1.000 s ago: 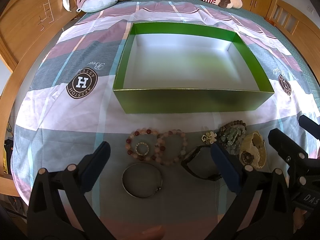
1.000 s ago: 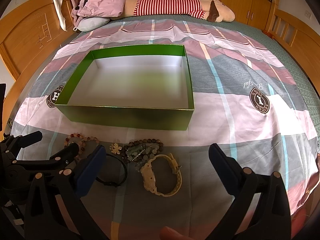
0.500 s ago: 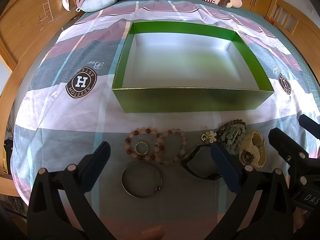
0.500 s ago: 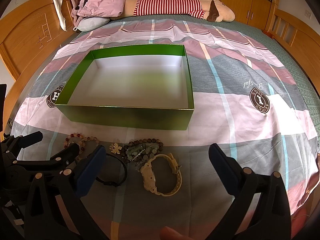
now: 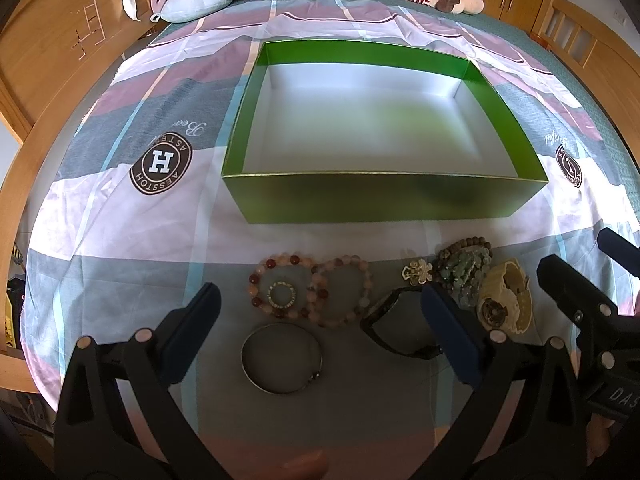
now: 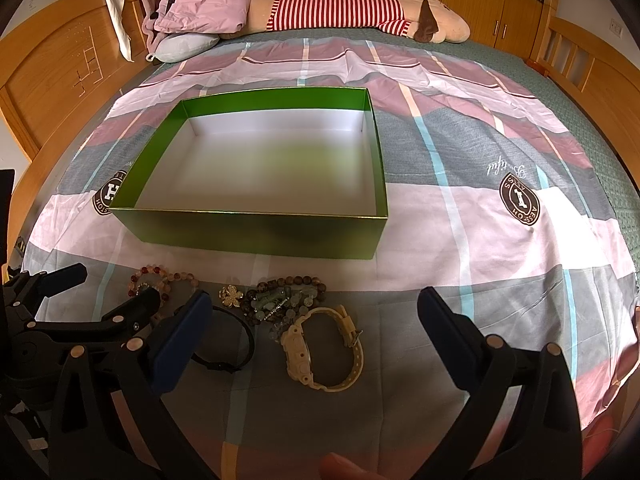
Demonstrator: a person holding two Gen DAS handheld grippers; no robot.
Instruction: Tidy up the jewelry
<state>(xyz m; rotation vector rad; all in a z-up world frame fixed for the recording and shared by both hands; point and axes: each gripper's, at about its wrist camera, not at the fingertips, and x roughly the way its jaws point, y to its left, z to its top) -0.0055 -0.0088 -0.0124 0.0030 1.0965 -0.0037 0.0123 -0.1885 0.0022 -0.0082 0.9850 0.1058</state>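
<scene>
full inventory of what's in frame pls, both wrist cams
box: 1, green outside, white inside, nothing in it, mid-bed
beaded bracelets: 2, pink and red, side by side in front of the box
small ring: 1, pale, inside the left bracelet
bangle: 1, silver, nearest the camera
black band: 1, beside the bangle
flower charm: 1, gold
bead pile: 1, brown and green, in front of the box's right end
watch: 1, cream, rightmost
bedsheet: 1, pink, grey and white plaid
plush toy: 1, red-striped, at the far end of the bed
pillow: 1, pale blue
left gripper: open, over the bracelets
right gripper: open, over the watch
</scene>
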